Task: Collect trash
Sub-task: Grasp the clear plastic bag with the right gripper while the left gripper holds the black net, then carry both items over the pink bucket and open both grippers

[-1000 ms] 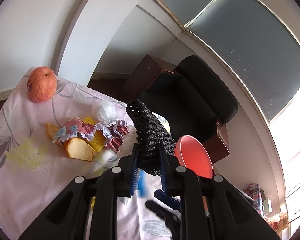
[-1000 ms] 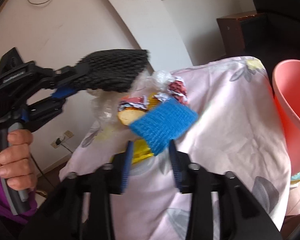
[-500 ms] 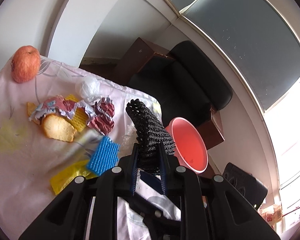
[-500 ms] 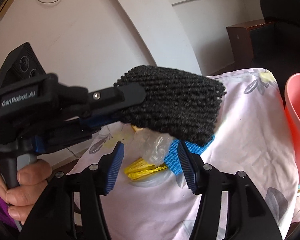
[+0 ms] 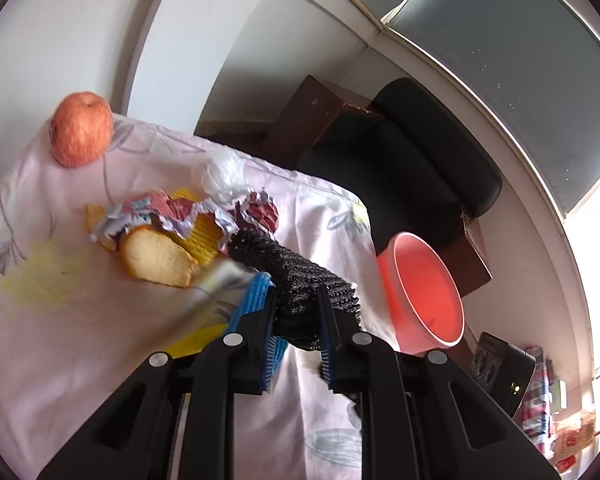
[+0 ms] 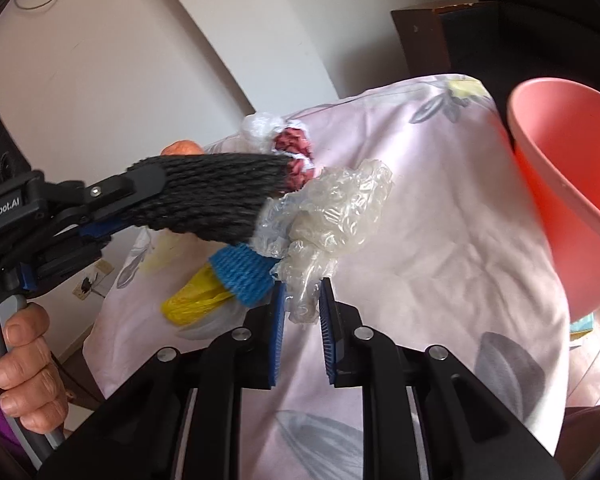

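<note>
While the pale flowered cloth (image 5: 80, 360) spreads over the table and fills most of both views, a black armchair (image 5: 412, 168) sits beyond its far edge, and a pink bucket (image 5: 424, 292) stands just past the cloth's corner, mouth open and tilted toward the camera. On the cloth, an apple (image 5: 82, 134) rests alone at the far corner, well apart from the heap of litter: a crumpled silver-and-red wrapper (image 5: 168, 216), a slice of bread (image 5: 156, 258) touching it, a white plastic wad (image 5: 222, 170) behind. Now the left gripper (image 5: 296, 320) has its jaws narrow and clamped on a black foam net sleeve (image 5: 284, 268), which sticks forward over the heap; a hand (image 6: 24, 364) grips the tool's handle in the right wrist view. The right gripper (image 6: 303, 312) is closing its jaws, and a crumpled clear plastic bag (image 6: 332, 216) sits between the blue pads, which already pinch its lower tail. Just beside it lie a blue foam net (image 6: 244, 276) and a yellow foam net (image 6: 196, 300), touching each other on the cloth.
</note>
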`<action>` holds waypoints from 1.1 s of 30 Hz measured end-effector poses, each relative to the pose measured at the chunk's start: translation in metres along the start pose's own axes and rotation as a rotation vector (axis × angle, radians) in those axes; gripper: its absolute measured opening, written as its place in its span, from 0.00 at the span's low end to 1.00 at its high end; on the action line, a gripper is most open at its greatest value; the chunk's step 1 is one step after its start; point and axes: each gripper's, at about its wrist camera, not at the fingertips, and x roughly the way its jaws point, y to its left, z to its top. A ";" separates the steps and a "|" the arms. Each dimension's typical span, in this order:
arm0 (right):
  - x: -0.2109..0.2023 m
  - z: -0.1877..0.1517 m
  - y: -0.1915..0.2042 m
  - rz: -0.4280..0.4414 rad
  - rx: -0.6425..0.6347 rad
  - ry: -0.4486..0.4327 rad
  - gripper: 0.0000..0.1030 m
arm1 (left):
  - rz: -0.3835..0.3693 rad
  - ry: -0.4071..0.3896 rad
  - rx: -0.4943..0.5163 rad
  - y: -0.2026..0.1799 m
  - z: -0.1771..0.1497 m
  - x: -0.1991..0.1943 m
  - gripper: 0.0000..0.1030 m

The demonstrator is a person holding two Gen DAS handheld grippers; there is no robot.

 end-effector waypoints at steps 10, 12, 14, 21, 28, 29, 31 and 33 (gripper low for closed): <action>-0.032 0.005 -0.011 -0.164 -0.031 -0.102 0.17 | 0.075 -0.080 0.086 -0.018 0.002 -0.013 0.17; -0.038 0.007 -0.013 -0.202 -0.042 -0.127 0.17 | 0.086 -0.086 0.103 -0.023 0.002 -0.012 0.17; -0.043 0.011 -0.014 -0.233 -0.049 -0.152 0.17 | 0.095 -0.088 0.122 -0.030 0.001 -0.011 0.17; -0.072 0.020 -0.034 -0.344 -0.041 -0.227 0.17 | 0.097 -0.080 0.198 -0.061 -0.004 0.003 0.17; -0.090 0.027 -0.066 -0.401 0.034 -0.262 0.17 | 0.076 -0.071 0.291 -0.103 -0.008 0.020 0.17; -0.094 0.028 -0.072 -0.414 0.046 -0.268 0.17 | 0.073 -0.071 0.302 -0.108 -0.009 0.021 0.17; -0.098 0.028 -0.080 -0.427 0.062 -0.277 0.17 | 0.065 -0.070 0.322 -0.118 -0.009 0.025 0.17; -0.101 0.028 -0.087 -0.436 0.074 -0.285 0.17 | 0.057 -0.068 0.340 -0.129 -0.010 0.030 0.17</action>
